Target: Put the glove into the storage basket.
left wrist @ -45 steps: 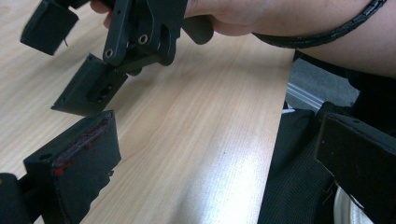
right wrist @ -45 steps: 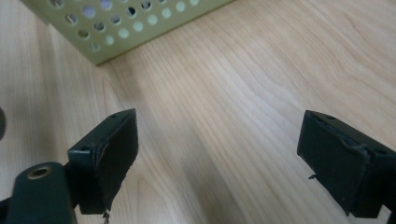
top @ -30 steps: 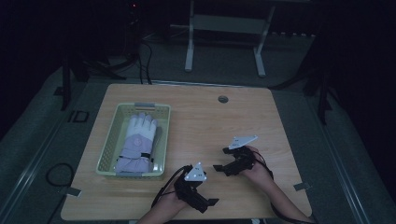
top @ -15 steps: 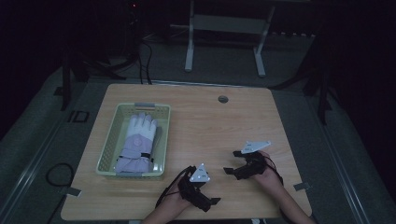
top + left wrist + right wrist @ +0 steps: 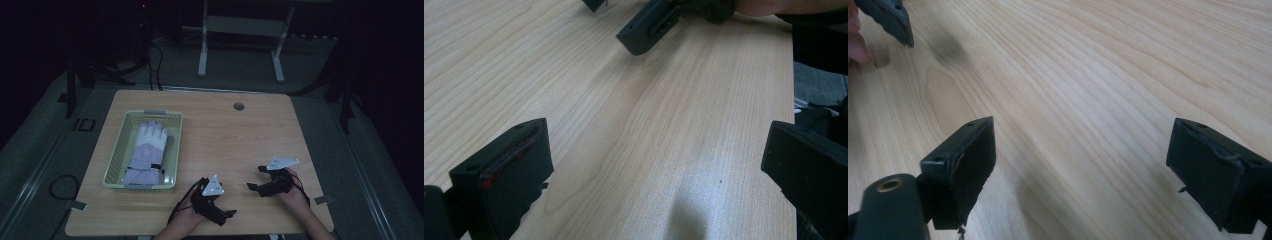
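In the high view, a wooden table (image 5: 240, 135) is seen with a pale green basket (image 5: 116, 155) on its left half, and a white and lilac glove (image 5: 145, 152) is laid flat inside the basket, fingers pointed away from the person. The left gripper (image 5: 225, 214) is held low at the near edge, just right of the basket's near corner, and the right gripper (image 5: 256, 186) is held near it to the right, well apart from the glove; both are carried by hands entering from the bottom. A small round hole (image 5: 239, 106) is seen near the far edge. In the left gripper view, the left gripper (image 5: 659, 165) is shown released, its jaws spread wide over bare wood with nothing between them, and the right gripper (image 5: 649, 27) is seen farther off at the top. In the right gripper view, the right gripper (image 5: 1083, 165) is likewise shown released, jaws wide apart above bare wood, with a jaw of the left gripper (image 5: 890, 20) at the upper left corner.
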The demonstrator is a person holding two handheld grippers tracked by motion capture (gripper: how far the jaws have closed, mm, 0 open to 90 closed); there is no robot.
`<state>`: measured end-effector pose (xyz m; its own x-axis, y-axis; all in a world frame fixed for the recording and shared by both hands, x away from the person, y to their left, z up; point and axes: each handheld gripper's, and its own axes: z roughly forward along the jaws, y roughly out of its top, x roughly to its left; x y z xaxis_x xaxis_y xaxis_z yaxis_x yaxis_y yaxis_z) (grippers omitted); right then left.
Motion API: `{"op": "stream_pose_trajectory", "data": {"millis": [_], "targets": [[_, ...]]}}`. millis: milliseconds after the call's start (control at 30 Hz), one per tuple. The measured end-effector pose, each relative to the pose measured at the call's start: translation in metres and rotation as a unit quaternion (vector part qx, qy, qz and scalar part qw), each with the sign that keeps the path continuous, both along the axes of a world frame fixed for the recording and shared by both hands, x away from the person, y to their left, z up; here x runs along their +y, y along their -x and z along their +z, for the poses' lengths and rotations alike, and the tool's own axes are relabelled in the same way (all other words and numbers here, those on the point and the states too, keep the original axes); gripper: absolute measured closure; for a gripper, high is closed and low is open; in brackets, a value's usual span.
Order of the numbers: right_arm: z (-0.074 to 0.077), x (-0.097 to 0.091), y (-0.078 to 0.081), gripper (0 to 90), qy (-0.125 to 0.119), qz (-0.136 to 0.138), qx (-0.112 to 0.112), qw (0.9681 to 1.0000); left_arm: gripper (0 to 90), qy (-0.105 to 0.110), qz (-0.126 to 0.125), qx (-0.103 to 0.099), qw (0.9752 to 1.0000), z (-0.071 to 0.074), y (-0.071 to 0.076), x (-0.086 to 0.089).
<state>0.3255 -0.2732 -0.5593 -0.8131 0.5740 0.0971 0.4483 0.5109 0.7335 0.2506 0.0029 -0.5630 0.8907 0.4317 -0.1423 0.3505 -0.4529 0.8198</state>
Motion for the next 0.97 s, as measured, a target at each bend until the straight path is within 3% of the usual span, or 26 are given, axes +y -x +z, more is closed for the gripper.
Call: {"op": "stream_pose_trajectory", "data": {"millis": [233, 400, 533, 733, 967], "targets": [[-0.001, -0.016, 0.005, 12.4, -0.015, -0.027, -0.014, 0.9994, 0.3, 0.0, 0.009, -0.006, 0.9999, -0.002, 0.002, -0.001], [-0.002, -0.019, 0.004, 12.3, -0.022, -0.031, -0.02, 0.9991, 0.3, 0.0, 0.017, -0.019, 0.9997, -0.005, 0.005, 0.001], [-0.003, -0.016, 0.004, 12.4, -0.009, -0.035, -0.023, 0.9991, 0.3, -0.001, 0.019, -0.023, 0.9995, -0.006, 0.005, 0.002], [-0.003, -0.018, 0.003, 12.4, -0.009, -0.05, -0.03, 0.9983, 0.3, 0.017, 0.024, -0.017, 0.9994, -0.008, 0.005, 0.005], [-0.003, -0.017, 0.003, 12.4, -0.001, -0.052, -0.029, 0.9983, 0.3, 0.009, 0.023, -0.02, 0.9995, -0.009, 0.007, 0.004]]}}
